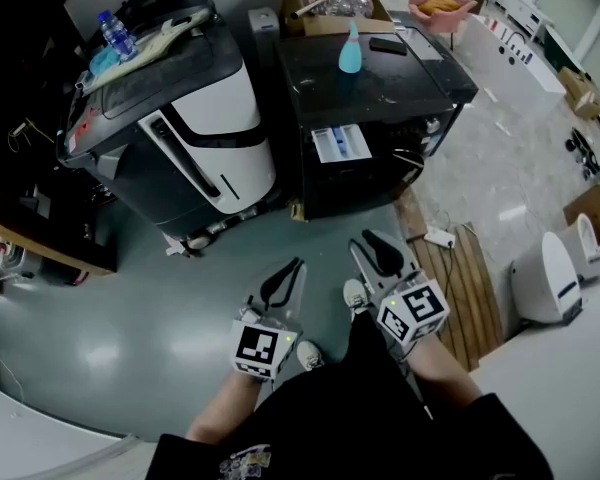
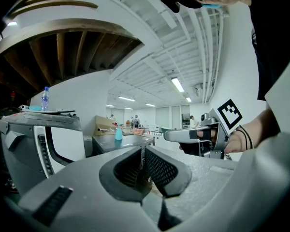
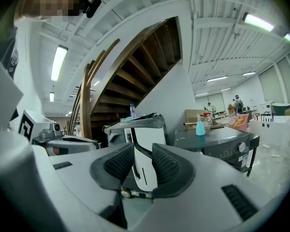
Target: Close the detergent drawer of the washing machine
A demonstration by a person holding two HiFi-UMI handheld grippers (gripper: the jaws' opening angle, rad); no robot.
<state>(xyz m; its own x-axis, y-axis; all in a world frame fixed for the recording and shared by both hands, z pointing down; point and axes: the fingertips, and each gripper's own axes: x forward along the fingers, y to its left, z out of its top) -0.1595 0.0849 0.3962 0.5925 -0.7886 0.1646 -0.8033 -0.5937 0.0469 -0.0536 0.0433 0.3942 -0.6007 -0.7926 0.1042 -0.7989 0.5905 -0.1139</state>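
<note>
A black washing machine [image 1: 380, 83] stands ahead in the head view, with its detergent drawer [image 1: 340, 144] pulled out at the front and the white and blue compartments showing. A teal bottle [image 1: 350, 50] stands on its top. Both grippers hover low over the floor, well short of the machine. My left gripper [image 1: 283, 283] is shut, its pads together with nothing between them [image 2: 143, 166]. My right gripper [image 1: 380, 253] is open and empty, with a clear gap between its pads [image 3: 142, 170]. The machine [image 3: 217, 146] lies to the right of that gap.
A tilted white and black appliance [image 1: 195, 138] stands left of the machine, with a water bottle [image 1: 115, 33] on top. A cardboard box [image 1: 330, 3] and a pink basket [image 1: 440, 6] sit behind. Wooden slats [image 1: 465, 278], a power strip [image 1: 438, 236] and a white bin [image 1: 545, 278] lie to the right.
</note>
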